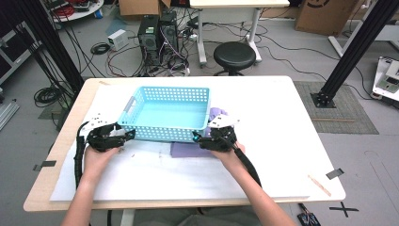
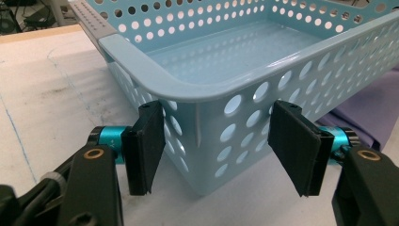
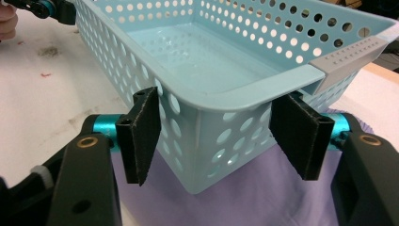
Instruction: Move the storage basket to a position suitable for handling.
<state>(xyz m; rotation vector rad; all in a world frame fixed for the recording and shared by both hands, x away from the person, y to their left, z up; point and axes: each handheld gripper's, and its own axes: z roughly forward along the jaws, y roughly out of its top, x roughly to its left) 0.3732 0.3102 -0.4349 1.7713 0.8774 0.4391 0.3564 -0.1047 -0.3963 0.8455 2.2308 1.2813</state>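
Observation:
A light blue perforated basket [image 1: 162,133] stands empty on the white table sheet [image 1: 282,122], its right end resting on a purple cloth [image 1: 186,149]. My left gripper [image 1: 127,134] straddles the basket's near left corner [image 2: 202,117], and both pad tips touch the walls on either side of it. My right gripper [image 1: 197,138] straddles the near right corner [image 3: 202,122] in the same way, above the purple cloth [image 3: 244,197]. In the left gripper view the cloth [image 2: 371,108] lies beyond the right jaw.
The table's near edge [image 1: 179,203] lies just behind my forearms. Past the far edge, on the floor, stand a black stool [image 1: 234,55] and computer towers [image 1: 157,33] amid cables. Black frame posts [image 1: 350,56] rise at both sides.

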